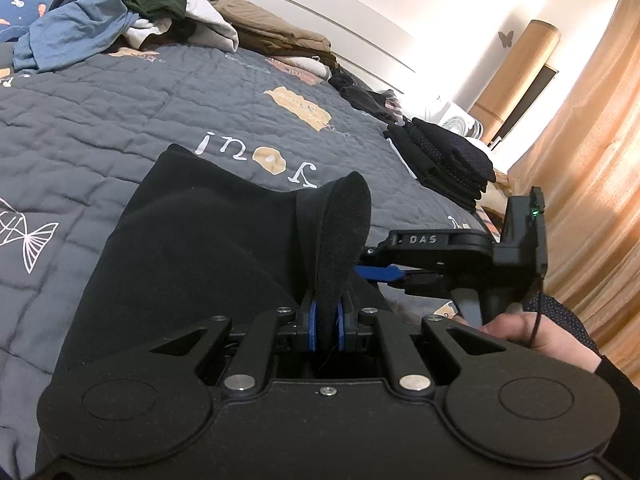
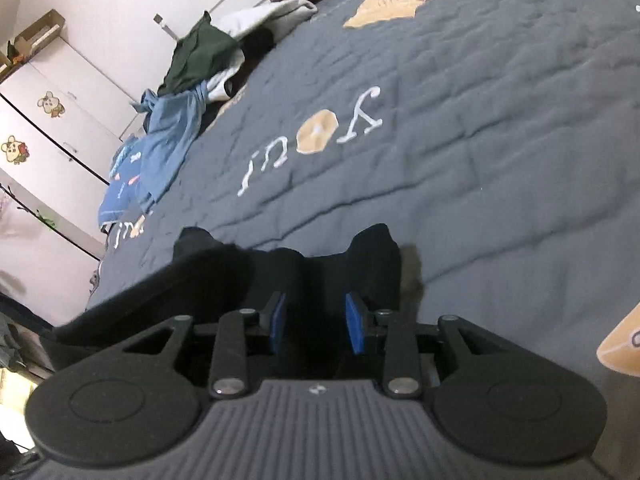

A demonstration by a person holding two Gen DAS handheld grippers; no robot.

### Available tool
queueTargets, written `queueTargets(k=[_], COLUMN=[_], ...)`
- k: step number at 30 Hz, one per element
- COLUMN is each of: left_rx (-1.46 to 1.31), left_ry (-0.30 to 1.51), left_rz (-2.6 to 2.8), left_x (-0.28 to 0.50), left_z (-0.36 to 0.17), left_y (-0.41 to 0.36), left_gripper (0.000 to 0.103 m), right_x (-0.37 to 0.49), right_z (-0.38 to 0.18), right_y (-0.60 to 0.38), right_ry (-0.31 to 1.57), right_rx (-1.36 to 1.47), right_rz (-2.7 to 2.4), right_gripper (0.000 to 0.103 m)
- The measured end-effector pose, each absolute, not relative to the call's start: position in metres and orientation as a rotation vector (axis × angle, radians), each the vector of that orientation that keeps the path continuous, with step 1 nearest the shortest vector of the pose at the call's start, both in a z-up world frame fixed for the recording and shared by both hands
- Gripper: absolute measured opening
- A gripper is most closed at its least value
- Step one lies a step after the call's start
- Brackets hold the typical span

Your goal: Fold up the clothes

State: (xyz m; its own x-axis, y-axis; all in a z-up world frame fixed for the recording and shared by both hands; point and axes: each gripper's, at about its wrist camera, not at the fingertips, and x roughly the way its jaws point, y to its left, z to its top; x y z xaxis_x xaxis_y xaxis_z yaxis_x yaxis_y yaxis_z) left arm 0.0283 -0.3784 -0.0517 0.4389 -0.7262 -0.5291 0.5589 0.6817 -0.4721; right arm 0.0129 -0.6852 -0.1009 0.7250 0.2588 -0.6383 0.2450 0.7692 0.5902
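My left gripper (image 1: pixel 327 320) pinches the black garment (image 1: pixel 192 248) by its edge to lift a fold over the quilt (image 1: pixel 120 112); my right gripper (image 2: pixel 316 320) gapes wide, holding nothing, over the cloth.

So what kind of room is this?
Most likely a bedroom: a bed with a grey quilt, a pile of loose clothes by the wall, and a white wardrobe with animal stickers.

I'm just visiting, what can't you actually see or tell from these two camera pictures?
- Black garment: what kind it is. Left wrist view, its lower part is hidden behind the left gripper.
- Right gripper: whether its blue pads touch the cloth. Right wrist view, dark and blurred.
- Folded stack: how many pieces, too small.
- Person: only a hand, cut off by the edge.
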Motion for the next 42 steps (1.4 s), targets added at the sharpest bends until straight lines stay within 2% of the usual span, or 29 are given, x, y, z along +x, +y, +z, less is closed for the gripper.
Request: queueTargets(k=[9, 16, 26, 33, 35, 36, 38, 42], left_rx=[-0.247, -0.255, -0.258, -0.261, -0.263, -0.264, -0.265, -0.268], left_ry=[0.780, 0.786, 0.797, 0.798, 0.798, 0.798, 0.798, 0.799], left_rz=[-0.807, -0.796, -0.787, -0.788, -0.789, -0.789, -0.790, -0.791], left_x=[0.029, 0.030, 0.031, 0.032, 0.032, 0.032, 0.031, 0.031], left_z=[-0.052, -0.053, -0.054, -0.054, -0.054, -0.054, -0.054, -0.054], left_y=[-0.377, -0.374, -0.372, -0.372, -0.372, -0.372, -0.371, -0.371], left_gripper=[0.010, 0.010, 0.010, 0.010, 0.010, 0.010, 0.011, 0.011], right_x=[0.007, -0.002, -0.008, 0.008, 0.010, 0.008, 0.003, -0.010], right_z=[-0.085, -0.096, -0.106, -0.124, -0.126, -0.126, -0.121, -0.103], right_y=[-0.665, -0.685, -0.697, -0.677, -0.678, -0.681, -0.683, -0.684], right_ry=[0.775, 0.704, 0.771, 0.824, 0.800, 0.775, 0.729, 0.676], right_rx=[0.766, 1.112, 0.923, 0.968, 1.037, 1.070, 1.074, 1.028], right_rz=[0.223, 0.311, 0.121, 0.196, 0.205, 0.201, 0.169, 0.102], right_gripper=[0.032, 0.034, 0.034, 0.037, 0.034, 0.025, 0.017, 0.015])
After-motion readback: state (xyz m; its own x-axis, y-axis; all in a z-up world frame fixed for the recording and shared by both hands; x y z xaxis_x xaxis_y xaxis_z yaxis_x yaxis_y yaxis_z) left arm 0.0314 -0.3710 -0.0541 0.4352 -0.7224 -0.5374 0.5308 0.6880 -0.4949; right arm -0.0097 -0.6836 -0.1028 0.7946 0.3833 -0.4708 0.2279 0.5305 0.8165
